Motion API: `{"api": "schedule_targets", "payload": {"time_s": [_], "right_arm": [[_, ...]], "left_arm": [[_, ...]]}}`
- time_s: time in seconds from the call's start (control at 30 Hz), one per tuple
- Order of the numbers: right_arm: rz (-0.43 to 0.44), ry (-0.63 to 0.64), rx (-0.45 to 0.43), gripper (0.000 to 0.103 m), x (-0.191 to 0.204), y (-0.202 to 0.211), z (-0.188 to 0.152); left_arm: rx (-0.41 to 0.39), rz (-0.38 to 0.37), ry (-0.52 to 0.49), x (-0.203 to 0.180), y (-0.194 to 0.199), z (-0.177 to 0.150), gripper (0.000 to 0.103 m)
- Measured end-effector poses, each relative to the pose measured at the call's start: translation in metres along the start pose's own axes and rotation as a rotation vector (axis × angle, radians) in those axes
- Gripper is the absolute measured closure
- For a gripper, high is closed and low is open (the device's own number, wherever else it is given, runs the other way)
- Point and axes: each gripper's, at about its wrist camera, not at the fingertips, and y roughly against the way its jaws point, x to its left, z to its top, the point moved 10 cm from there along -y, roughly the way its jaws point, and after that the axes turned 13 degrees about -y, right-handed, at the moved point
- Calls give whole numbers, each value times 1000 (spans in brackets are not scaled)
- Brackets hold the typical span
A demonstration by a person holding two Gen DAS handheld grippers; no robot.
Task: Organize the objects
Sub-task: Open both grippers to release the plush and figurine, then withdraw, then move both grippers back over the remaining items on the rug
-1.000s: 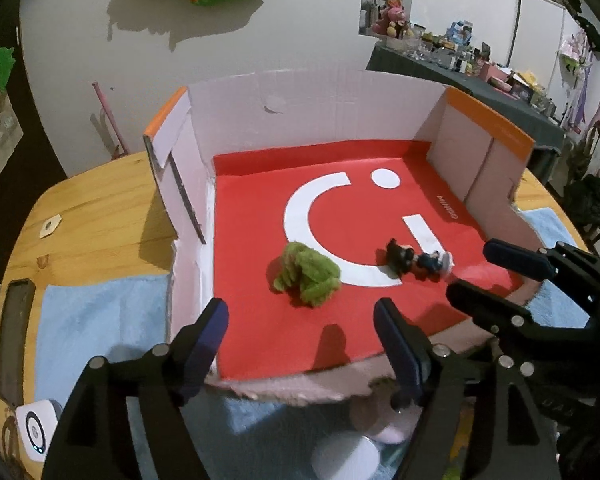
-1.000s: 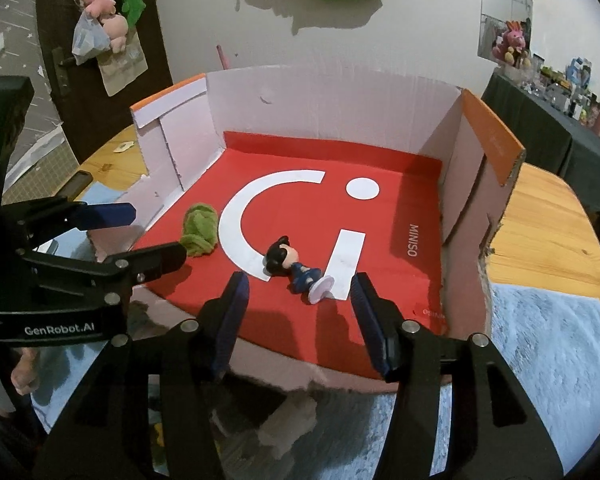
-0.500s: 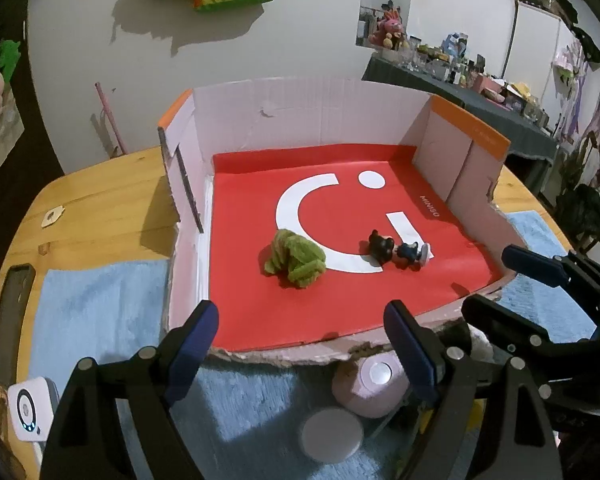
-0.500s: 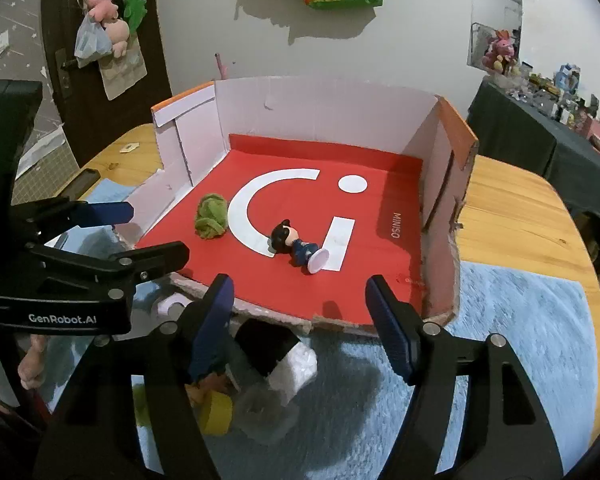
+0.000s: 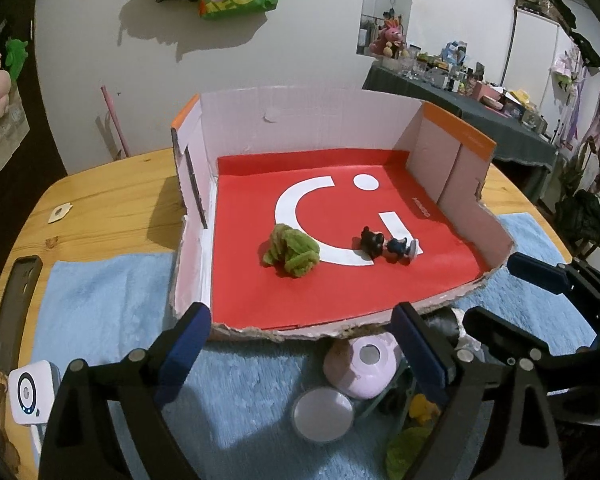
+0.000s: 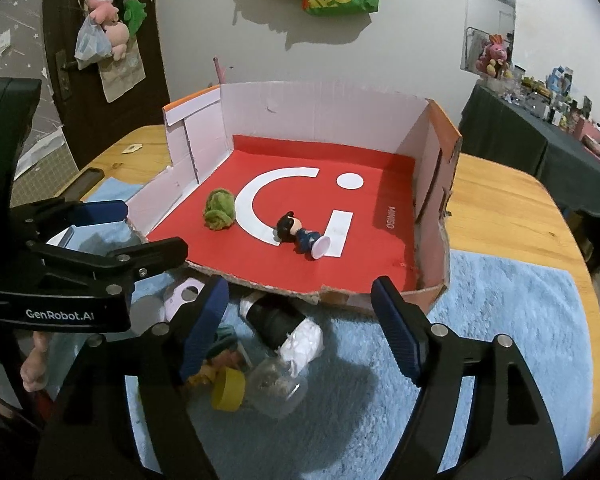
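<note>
A cardboard box (image 5: 308,120) with a red floor stands on the table. In it lie a green plush toy (image 5: 294,250) (image 6: 219,214) and a small dark-haired figure (image 5: 388,245) (image 6: 300,233), on its side. My left gripper (image 5: 300,316) hovers at the box's torn front edge, jaws opening, nothing between them. My right gripper (image 6: 300,292) hangs just to its right, jaws also opening and empty. Below them on the blue towel (image 6: 500,320) lie a pink round gadget (image 5: 364,364), a white lid (image 5: 323,414), a black bottle (image 6: 276,320) and a clear jar (image 6: 278,384).
A yellow cap (image 6: 229,394) and a green scrap (image 5: 406,446) lie near the jar. A phone (image 5: 16,304) and a white device (image 5: 30,392) sit at the table's left edge. A cluttered dark table (image 5: 480,112) stands behind right.
Both grippers have drawn back from over the box floor to its front edge, and their jaws have widened. The green plush and the figure stay in the box. The towel's items came into view.
</note>
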Motion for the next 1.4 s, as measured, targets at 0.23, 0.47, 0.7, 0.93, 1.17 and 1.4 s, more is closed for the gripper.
{"api": "schedule_targets", "payload": {"time_s": [0.23, 0.47, 0.7, 0.93, 1.17, 1.4], "right_arm": [[3, -6, -15, 22, 0, 10, -3], [4, 1, -22, 10, 0, 15, -8], [9, -7, -27, 8, -3, 22, -12], [5, -5, -23, 6, -4, 25, -18], [4, 1, -8, 6, -5, 26, -28], [3, 10, 6, 6, -5, 24, -36]], "left_arm": [[-18, 1, -4, -3, 8, -3, 2], [-8, 4, -12, -7, 11, -10, 0], [7, -1, -9, -6, 11, -19, 0], [18, -9, 6, -4, 11, -26, 0], [27, -7, -1, -6, 11, -32, 0], [40, -14, -1, -9, 9, -39, 0]]}}
